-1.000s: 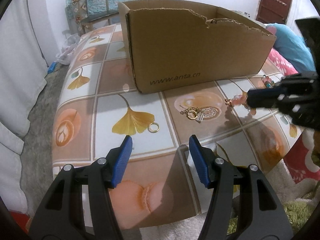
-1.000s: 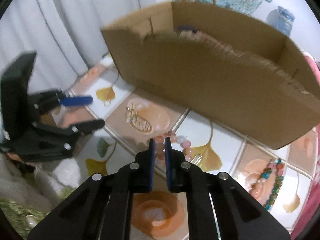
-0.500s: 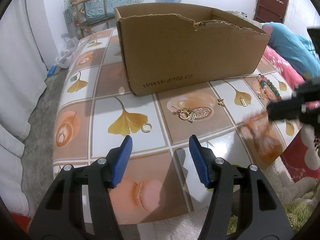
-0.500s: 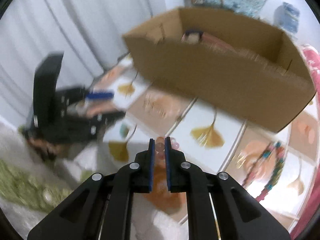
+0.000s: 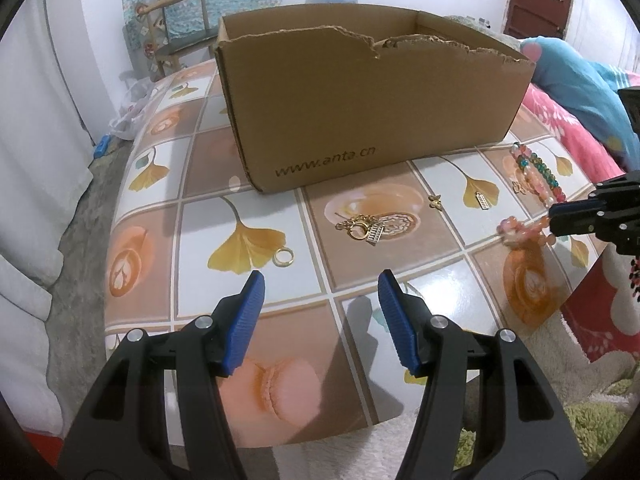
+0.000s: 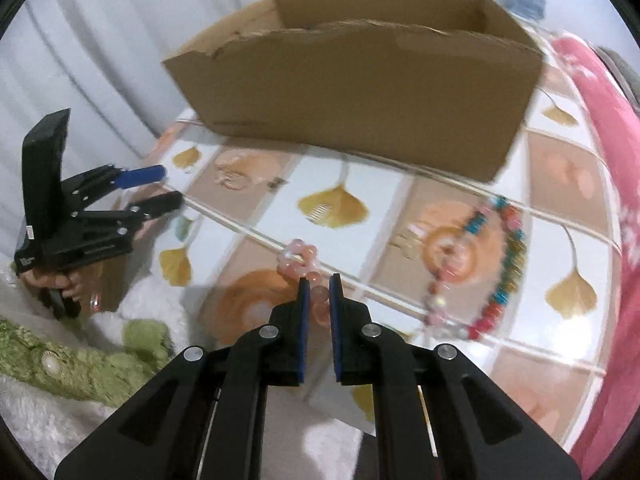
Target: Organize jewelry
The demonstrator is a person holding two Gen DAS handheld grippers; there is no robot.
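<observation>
A pink bead bracelet [image 6: 301, 261] hangs from the right hand-held gripper [image 6: 316, 294], whose jaws are clamped on its beads, low at centre frame in the right wrist view; its loop trails forward just above the table [image 5: 248, 184]. The cardboard box [image 5: 372, 108] (open-topped, one only) sits beyond, toward the top. Left hand-held gripper [image 5: 320, 300] hovers apart, empty, nearer one gold ring [image 5: 283, 257] and one gold charm cluster [image 5: 362, 229]. Two multicoloured bead strands [image 6: 502, 264] lie at right.
</observation>
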